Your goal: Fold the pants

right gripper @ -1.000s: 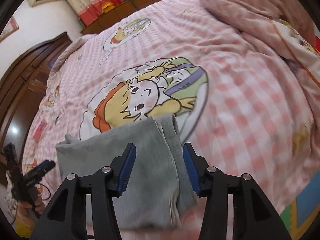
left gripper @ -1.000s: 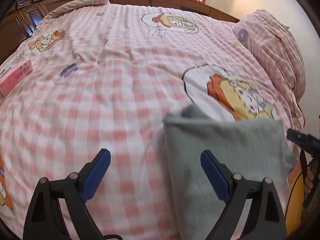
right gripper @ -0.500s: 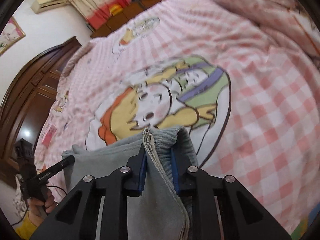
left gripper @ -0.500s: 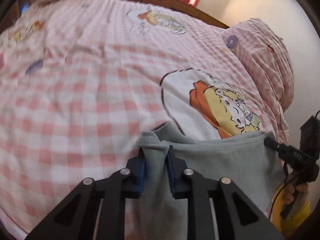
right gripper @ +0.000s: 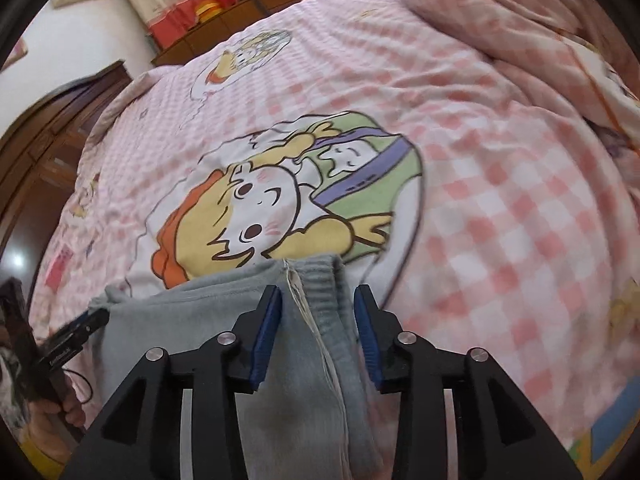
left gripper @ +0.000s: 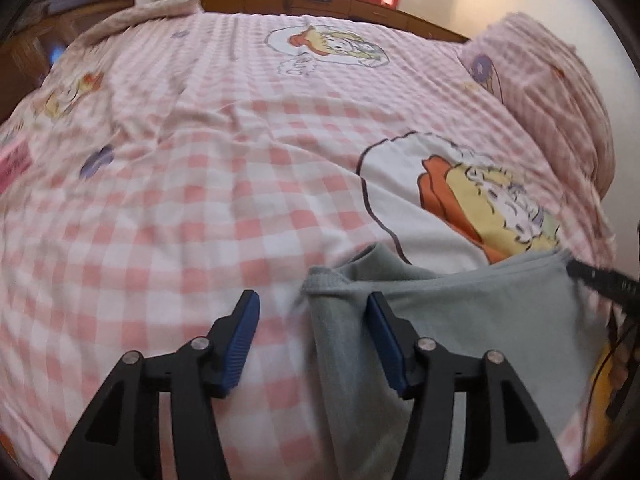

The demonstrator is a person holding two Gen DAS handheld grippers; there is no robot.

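Observation:
Folded grey pants [left gripper: 480, 312] lie on the near part of a pink checked bed. My left gripper [left gripper: 312, 304] is open over their left corner, and the ribbed edge sits between the blue pads, closer to the right one. In the right wrist view the pants [right gripper: 180, 320] stretch to the left. My right gripper [right gripper: 318, 296] stands open astride their ribbed end and a white drawstring [right gripper: 320, 340]. Each gripper shows at the edge of the other's view: the right gripper's tip [left gripper: 600, 278] and the left gripper [right gripper: 76, 332], held by a hand [right gripper: 68, 408].
The bedspread [left gripper: 200, 184] carries cartoon prints [right gripper: 256, 216]. A bundled pink quilt [left gripper: 560, 92] lies along the right side. Dark wooden furniture [right gripper: 36, 168] stands to the left of the bed, and a low wooden cabinet [left gripper: 328, 4] at the far end.
Both grippers closed on the pants' edge half a second ago and have now opened and let go. The pants have settled flat on the bed.

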